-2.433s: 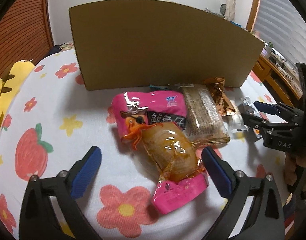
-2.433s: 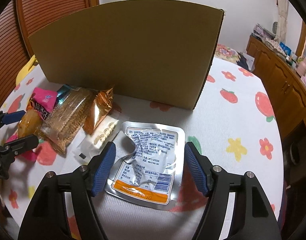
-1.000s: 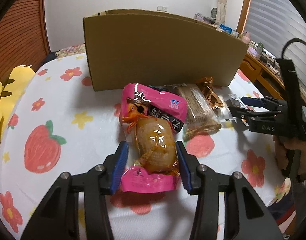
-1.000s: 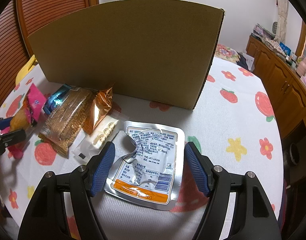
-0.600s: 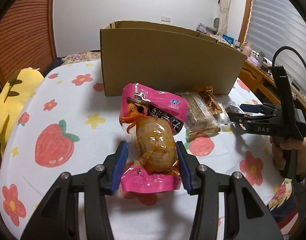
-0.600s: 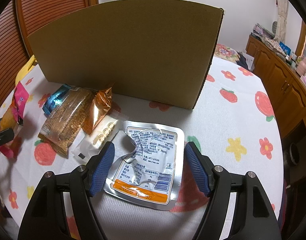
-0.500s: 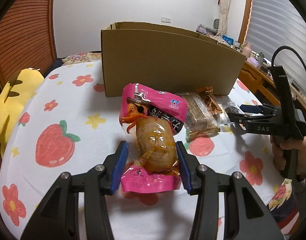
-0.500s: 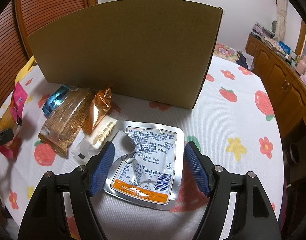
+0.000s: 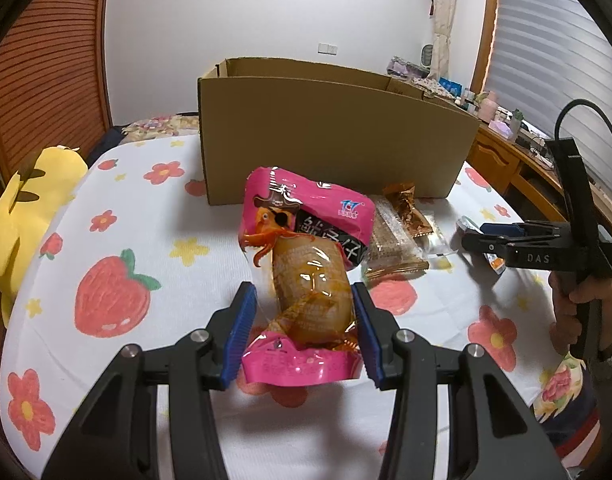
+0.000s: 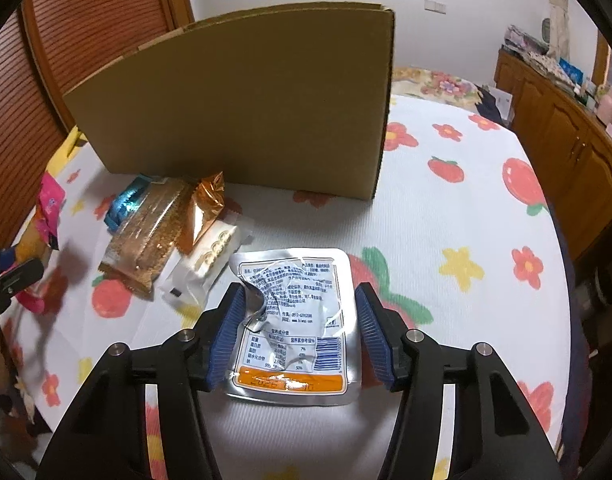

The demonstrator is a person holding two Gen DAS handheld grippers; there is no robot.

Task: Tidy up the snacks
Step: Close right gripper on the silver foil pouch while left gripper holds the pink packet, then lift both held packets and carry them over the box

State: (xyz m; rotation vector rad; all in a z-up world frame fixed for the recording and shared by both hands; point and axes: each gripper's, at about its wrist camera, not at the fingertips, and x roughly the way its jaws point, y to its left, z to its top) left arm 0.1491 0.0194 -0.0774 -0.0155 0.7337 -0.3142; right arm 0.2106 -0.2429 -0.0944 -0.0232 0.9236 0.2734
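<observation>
The left gripper (image 9: 304, 330) has its jaws closed on the lower part of the pink squid snack pack (image 9: 306, 276), blue pads pressing both sides; the pack stands up off the bench (image 9: 118, 240), and its bottom seam hides the cloth directly beneath. The right gripper (image 10: 298, 336) holds its jaws wide apart on either side of the silver foil pouch (image 10: 294, 320), which lies flat and crumpled on the bench; whether the pads touch the pouch edges cannot be told. From the left wrist view that pouch is almost wholly hidden behind the right gripper's fingers.

Just beyond, a row of small snacks lies close together: a white-wrapped biscuit pack (image 10: 204, 262), a clear pack of brown crisp bars (image 10: 148, 240), an orange foil packet (image 10: 204, 208) overlapping both, and a blue wrapper (image 10: 126, 202) mostly tucked under the bar pack, so its kind is unclear. In the right wrist view the pink pack is cut by the left edge of the picture and blurred.

Farthest stands the cardboard box (image 9: 330, 136), top flaps open; its near wall blocks all sight of the inside, so any contents cannot be told. Bare flowered cloth lies left of the pink pack and right of the pouch, out to the bench's rounded edge. A yellow plush cushion (image 9: 26, 204) sits off the left edge.
</observation>
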